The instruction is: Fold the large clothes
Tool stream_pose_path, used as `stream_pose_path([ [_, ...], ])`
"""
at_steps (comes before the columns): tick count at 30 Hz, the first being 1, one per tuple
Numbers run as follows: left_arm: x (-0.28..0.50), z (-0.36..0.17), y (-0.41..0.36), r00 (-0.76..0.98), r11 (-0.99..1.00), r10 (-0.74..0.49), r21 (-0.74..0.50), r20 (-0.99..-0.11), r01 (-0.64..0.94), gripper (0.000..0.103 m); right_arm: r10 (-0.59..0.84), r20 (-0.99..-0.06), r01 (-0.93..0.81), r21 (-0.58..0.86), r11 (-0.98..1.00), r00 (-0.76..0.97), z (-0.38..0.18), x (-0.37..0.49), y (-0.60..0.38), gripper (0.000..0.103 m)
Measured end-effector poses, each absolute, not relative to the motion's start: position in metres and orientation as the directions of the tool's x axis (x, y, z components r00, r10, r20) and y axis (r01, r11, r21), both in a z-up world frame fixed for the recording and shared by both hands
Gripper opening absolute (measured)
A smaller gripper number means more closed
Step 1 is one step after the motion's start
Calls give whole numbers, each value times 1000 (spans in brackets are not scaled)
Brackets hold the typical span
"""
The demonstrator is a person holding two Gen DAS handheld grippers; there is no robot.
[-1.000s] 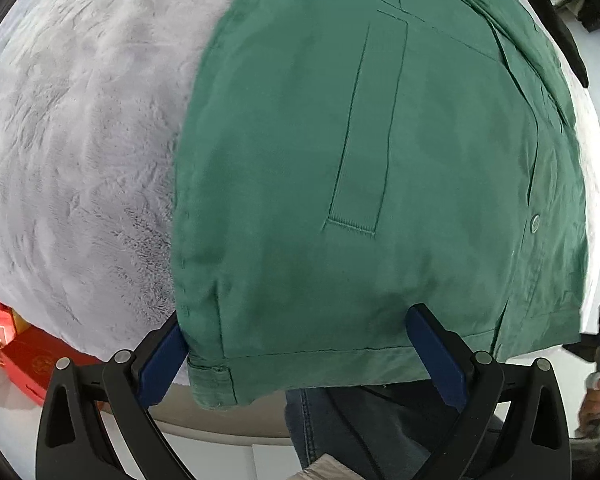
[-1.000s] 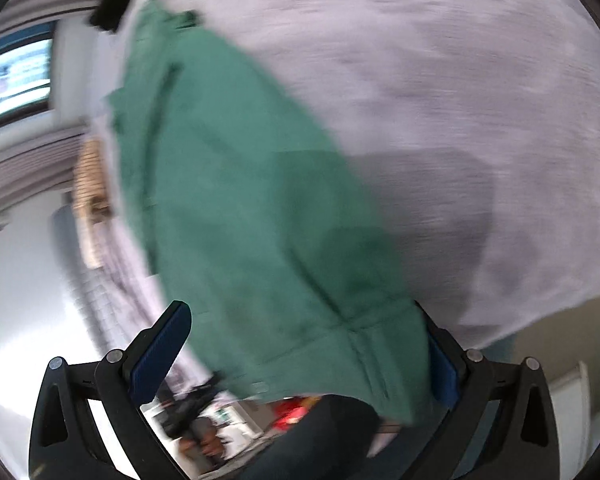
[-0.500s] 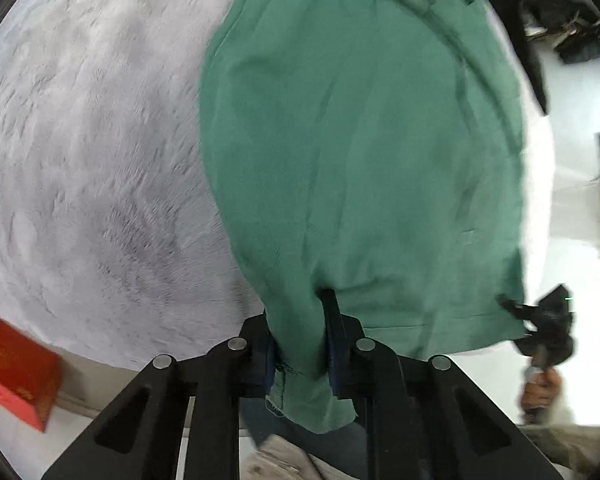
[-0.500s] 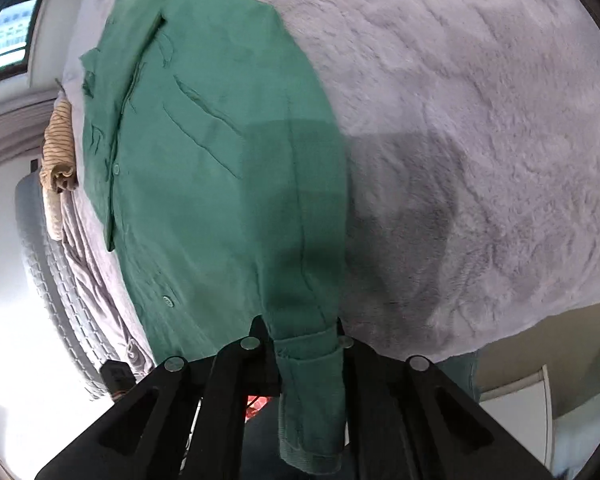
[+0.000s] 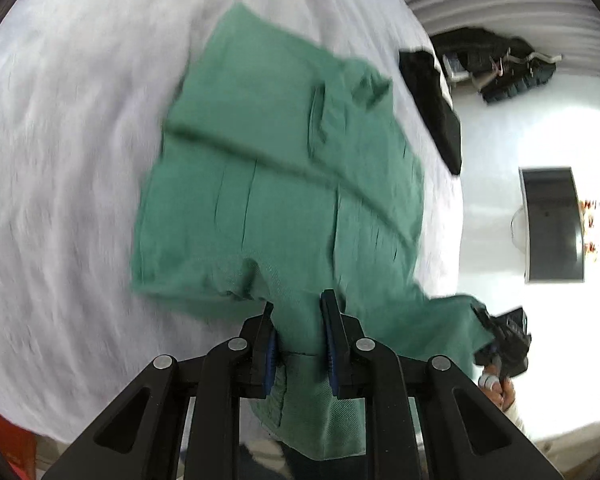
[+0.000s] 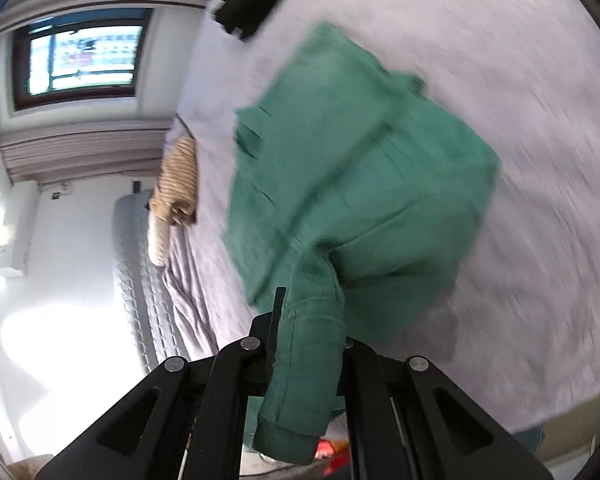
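A green jacket (image 5: 276, 184) lies on a grey fleece bed cover (image 5: 68, 160), its near hem raised off the bed and doubled toward the collar end. My left gripper (image 5: 298, 308) is shut on one hem corner, cloth bunched between the blue pads. In the right wrist view the same green jacket (image 6: 360, 168) hangs from my right gripper (image 6: 312, 304), shut on the other hem corner, whose ribbed edge drapes down over the jaws. At the right edge of the left wrist view, the other gripper (image 5: 504, 340) shows with a hand below it.
A black garment (image 5: 432, 96) lies near the bed's far end. A striped tan garment (image 6: 178, 184) rests on a pillow beside a quilted headboard (image 6: 136, 280). A window (image 6: 80, 60) and a wall screen (image 5: 552, 224) lie beyond. A red box (image 5: 4, 440) sits below the bed edge.
Both grippers went from open around the hem to shut on it, then rose and carried the hem forward over the jacket, which now folds across its middle.
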State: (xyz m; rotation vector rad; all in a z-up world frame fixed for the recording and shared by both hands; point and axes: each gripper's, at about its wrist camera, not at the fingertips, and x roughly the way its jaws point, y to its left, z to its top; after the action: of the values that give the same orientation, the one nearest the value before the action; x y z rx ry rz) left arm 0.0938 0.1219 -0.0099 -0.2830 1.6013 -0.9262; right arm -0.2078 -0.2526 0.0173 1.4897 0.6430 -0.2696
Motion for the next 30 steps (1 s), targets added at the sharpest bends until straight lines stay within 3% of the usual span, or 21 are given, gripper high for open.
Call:
stream_pose_path([
  [5,143,14,99,-187,645,-669,-687,-719,336,21,199,-510,492,860,134,837,40,-155,-304,8],
  [10,187,21,59,-65,685,-671,-651,-739,329,21,243,-521,502,853,139,818,28,-93,-362,8],
  [19,238,-63,-12,-13,837,-495,-481,-869,262,21,329,-637,648,756,90,697,-69,-7,-434,8],
  [23,243,-73,-18,-6,864,-452,-439,-892,248,22,341,-648,672,738,59,681,-87,2,-439,17],
  [25,242,-66,-19,7,868,-433,-415,-901,273,32,339,-631,653,755,60,698,-84,4,-442,33],
  [26,241,-61,-19,25,871,-417,-392,-908,296,40,330,-628,644,762,72,705,-79,3,-443,53],
  [27,240,-53,-20,65,880,-387,-347,-920,325,76,316,-621,630,772,88,717,-73,3,-446,76],
  [28,239,-46,-22,118,892,-351,-294,-929,343,103,299,-614,614,782,106,731,-66,2,-449,78],
  [30,237,-25,-21,242,899,-315,-207,-918,386,103,289,-608,599,790,131,739,-55,0,-453,78],
])
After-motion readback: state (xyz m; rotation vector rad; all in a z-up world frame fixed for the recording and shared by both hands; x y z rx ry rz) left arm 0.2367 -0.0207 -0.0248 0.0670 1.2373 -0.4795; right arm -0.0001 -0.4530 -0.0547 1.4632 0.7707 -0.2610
